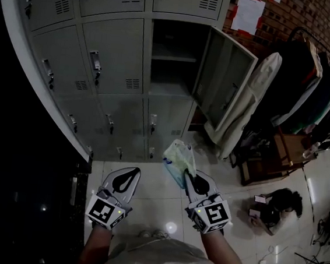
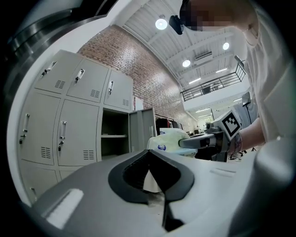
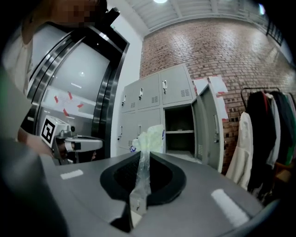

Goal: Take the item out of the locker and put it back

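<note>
A pale green and white plastic packet (image 1: 178, 162) hangs in front of the lockers, and my right gripper (image 1: 188, 175) is shut on its clear film edge. In the right gripper view the packet (image 3: 149, 139) stands up from between the closed jaws (image 3: 141, 155). My left gripper (image 1: 131, 171) is beside it on the left, shut and holding nothing. The left gripper view shows the packet (image 2: 173, 140) off to the right. The open locker (image 1: 171, 70) is ahead with its door (image 1: 222, 85) swung right. A shelf is inside; no item shows in it.
A bank of closed grey lockers (image 1: 110, 64) fills the left. A clothes rack (image 1: 310, 85) with a cream coat (image 1: 246, 108) stands right of the door. A wooden stool (image 1: 267, 162), a dark bag (image 1: 280, 202) and cables lie on the tiled floor at right.
</note>
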Tool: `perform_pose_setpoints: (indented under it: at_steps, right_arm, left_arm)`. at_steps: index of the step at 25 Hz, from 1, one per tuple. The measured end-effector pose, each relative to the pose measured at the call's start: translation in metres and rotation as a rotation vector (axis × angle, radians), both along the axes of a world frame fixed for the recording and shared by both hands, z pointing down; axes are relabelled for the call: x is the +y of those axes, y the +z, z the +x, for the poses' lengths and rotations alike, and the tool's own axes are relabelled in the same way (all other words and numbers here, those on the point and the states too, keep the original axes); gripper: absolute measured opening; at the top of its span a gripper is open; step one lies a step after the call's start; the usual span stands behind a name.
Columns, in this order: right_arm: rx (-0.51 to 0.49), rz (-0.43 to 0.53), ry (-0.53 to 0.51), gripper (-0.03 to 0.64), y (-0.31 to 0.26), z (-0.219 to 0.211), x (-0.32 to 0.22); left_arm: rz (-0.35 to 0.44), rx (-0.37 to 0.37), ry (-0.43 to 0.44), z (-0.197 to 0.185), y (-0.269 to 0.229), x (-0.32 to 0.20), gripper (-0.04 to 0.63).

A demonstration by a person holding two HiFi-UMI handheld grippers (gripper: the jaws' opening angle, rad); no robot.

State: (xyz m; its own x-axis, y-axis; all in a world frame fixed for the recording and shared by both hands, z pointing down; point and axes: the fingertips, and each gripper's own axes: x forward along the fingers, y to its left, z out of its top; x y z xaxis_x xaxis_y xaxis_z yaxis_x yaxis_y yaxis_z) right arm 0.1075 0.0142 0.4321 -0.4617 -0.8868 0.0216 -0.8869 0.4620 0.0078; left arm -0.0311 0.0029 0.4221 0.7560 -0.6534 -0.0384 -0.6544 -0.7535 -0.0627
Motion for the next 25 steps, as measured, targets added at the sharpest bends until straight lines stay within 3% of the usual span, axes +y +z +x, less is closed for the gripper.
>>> perform_pose_setpoints:
  at_steps: [3,16,20,25]
  right_arm:
    - [-0.028,-0.006,0.005,0.009,-0.001,-0.001,-0.002]
    - [0.079,0.039,0.010,0.009,-0.001,0.026,-0.031]
    - [0.046,0.023,0.003,0.009,0.003,0.032,-0.054]
    - [0.125,0.078,-0.032,0.009,0.000,0.019,-0.082]
  left_arm:
    - [0.001,0.002,0.010,-0.002,-0.002,0.001,-0.014]
    - [-0.011,0.017,-0.040,0.011,0.003,-0.033,-0.014]
    - [0.010,0.014,-0.058,0.014,-0.003,-0.052,-0.014]
    - [0.002,0.002,-0.059,0.010,0.004,-0.082,-0.014]
